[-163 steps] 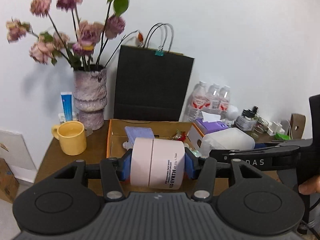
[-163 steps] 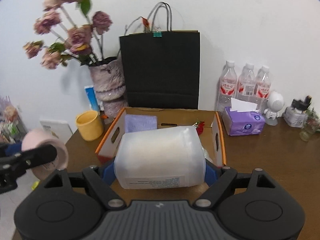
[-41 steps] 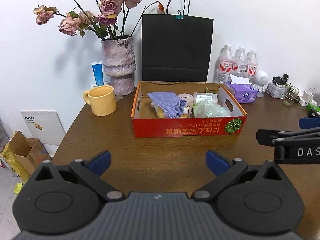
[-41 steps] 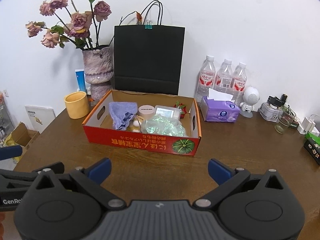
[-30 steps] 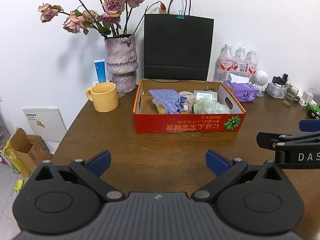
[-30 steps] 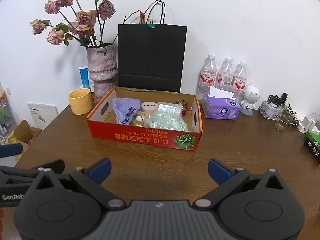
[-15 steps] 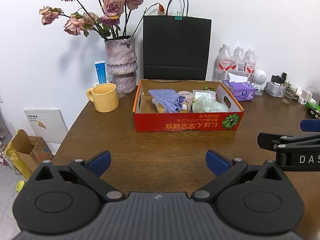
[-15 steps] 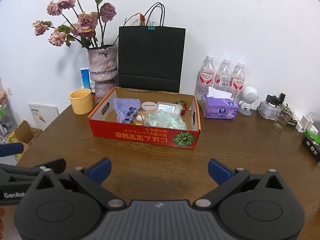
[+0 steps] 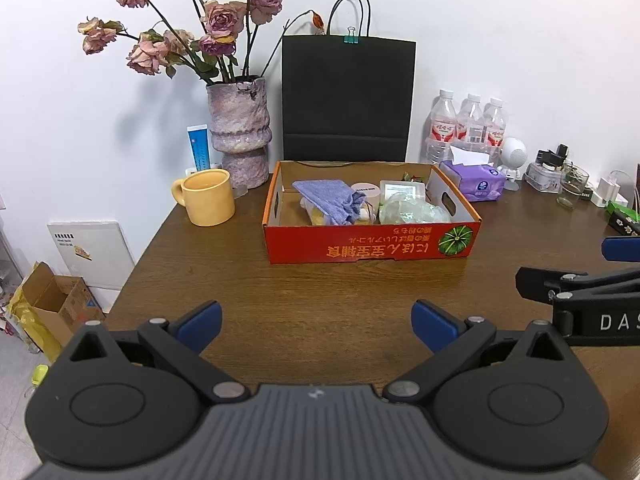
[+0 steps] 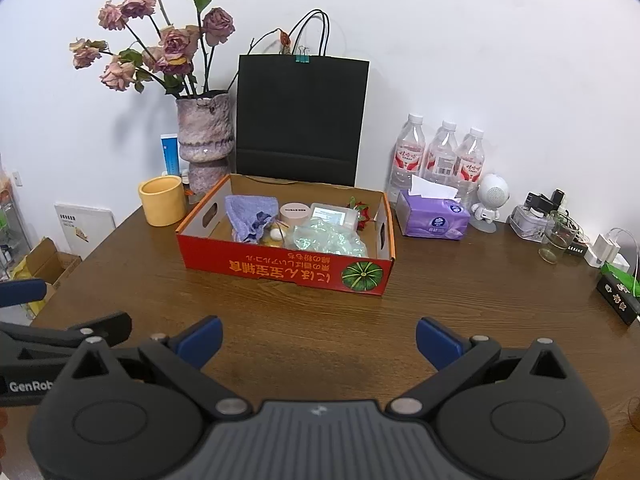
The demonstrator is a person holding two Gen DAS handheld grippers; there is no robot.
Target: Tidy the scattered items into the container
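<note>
Both claws, left and right, now gape empty, pulled back from the box holding their jars

Left gripper: black linkage arms, silver pivot screws, blue pads, ribbed grey housing. Right gripper matches, white "DAS" lettering at three o'clock.
</note>
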